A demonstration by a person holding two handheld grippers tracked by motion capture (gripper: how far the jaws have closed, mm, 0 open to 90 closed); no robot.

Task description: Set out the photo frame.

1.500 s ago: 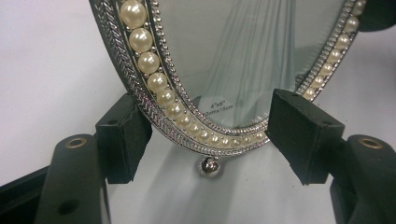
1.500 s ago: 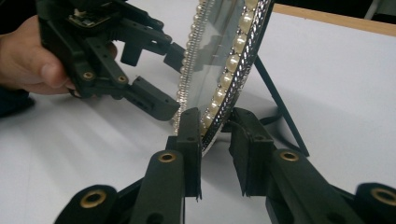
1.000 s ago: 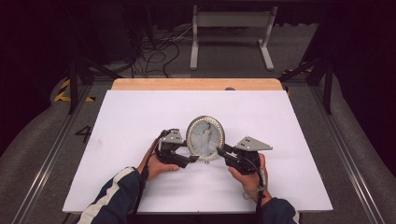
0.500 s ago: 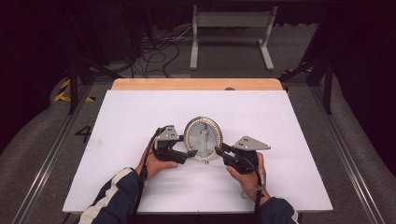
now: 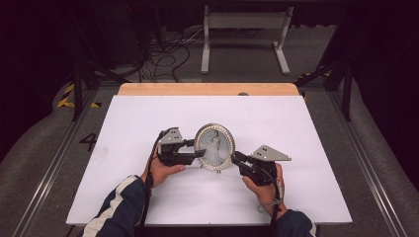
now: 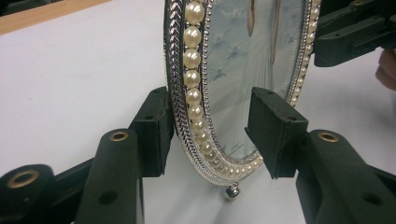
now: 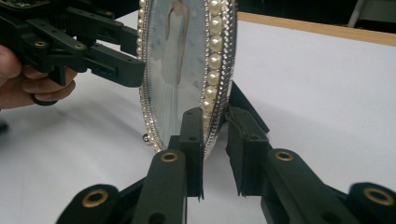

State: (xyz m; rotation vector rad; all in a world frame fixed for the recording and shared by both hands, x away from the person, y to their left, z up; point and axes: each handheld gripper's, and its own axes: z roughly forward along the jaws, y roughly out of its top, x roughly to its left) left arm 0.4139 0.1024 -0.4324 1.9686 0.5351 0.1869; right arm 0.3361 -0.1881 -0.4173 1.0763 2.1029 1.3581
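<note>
One oval picture frame (image 5: pixel 214 147) stands upright near the middle of the white tabletop (image 5: pixel 148 113), w/ a gripper at each side edge.

Handling, as a guess: stiff metal-look rim, prob. light-to-moderate weight, glass front so fragile. Rim is shiny and beaded w/ pearls (image 6: pixel 193 60), so likely slippery and bumpy under flat pads; beads could chip or pop off if squeezed hard. It rests on small ball feet (image 6: pixel 231 191), and a stand piece seems to sit behind, so it's prob. tippy if pushed front to back. Best hold: across the rim edge low on each side, pads front and back, not on the centre of the glass.

Left gripper (image 6: pixel 210 135): jaws straddle the lower left rim and have just been closing w/ the frame between them; rear pad looks to be touching the back, front pad still off the glass, so not clamped yet. Right gripper (image 7: pixel 217 140): jaws have also just been closing, straddling the right rim; the front pad is against the pearl edge, the rear pad at the stand piece, looks like a pinch on the frame.

Count: 1 frame, 2 grippers, 2 hands (left (image 5: pixel 163 172), right (image 5: pixel 264 190)). Pearls form one ring; too many to count.
</note>
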